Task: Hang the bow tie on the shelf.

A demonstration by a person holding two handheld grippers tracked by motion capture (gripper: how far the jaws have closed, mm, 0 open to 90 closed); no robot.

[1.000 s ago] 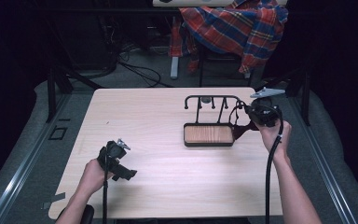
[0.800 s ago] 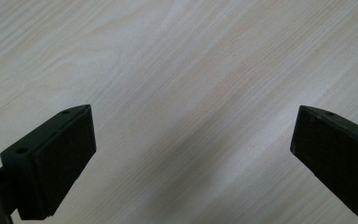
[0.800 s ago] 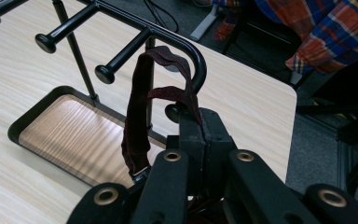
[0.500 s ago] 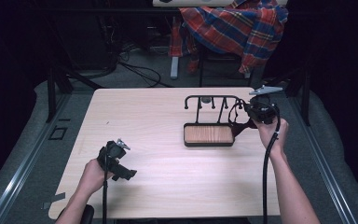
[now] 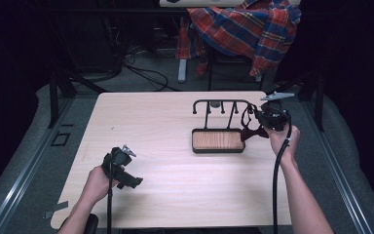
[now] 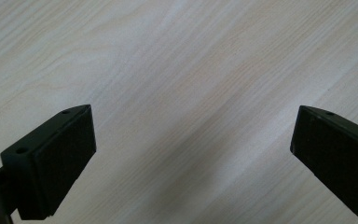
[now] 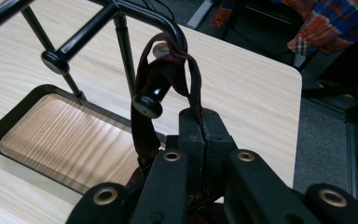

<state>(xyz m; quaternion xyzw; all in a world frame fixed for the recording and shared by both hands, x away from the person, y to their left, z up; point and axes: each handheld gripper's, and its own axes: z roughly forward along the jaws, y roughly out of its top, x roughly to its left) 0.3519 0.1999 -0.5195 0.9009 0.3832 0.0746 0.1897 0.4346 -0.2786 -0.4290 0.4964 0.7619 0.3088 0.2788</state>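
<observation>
Wood-bottomed tray (image 5: 218,141) bare, dark red strap (image 7: 145,88) looped over rack peg (image 7: 150,103), right gripper (image 7: 204,122) jaws clamping strap

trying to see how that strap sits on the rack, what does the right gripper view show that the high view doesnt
Right gripper view: the dark red strap is looped over a knobbed peg of the black rack, and the right gripper has its fingers pinched shut on it.

High view: the whole table, the left gripper held low near its front left, both forearms, a plaid cloth on a chair behind.

Both: the rack with its wooden tray, the strap, the right gripper at the rack's right end.
</observation>
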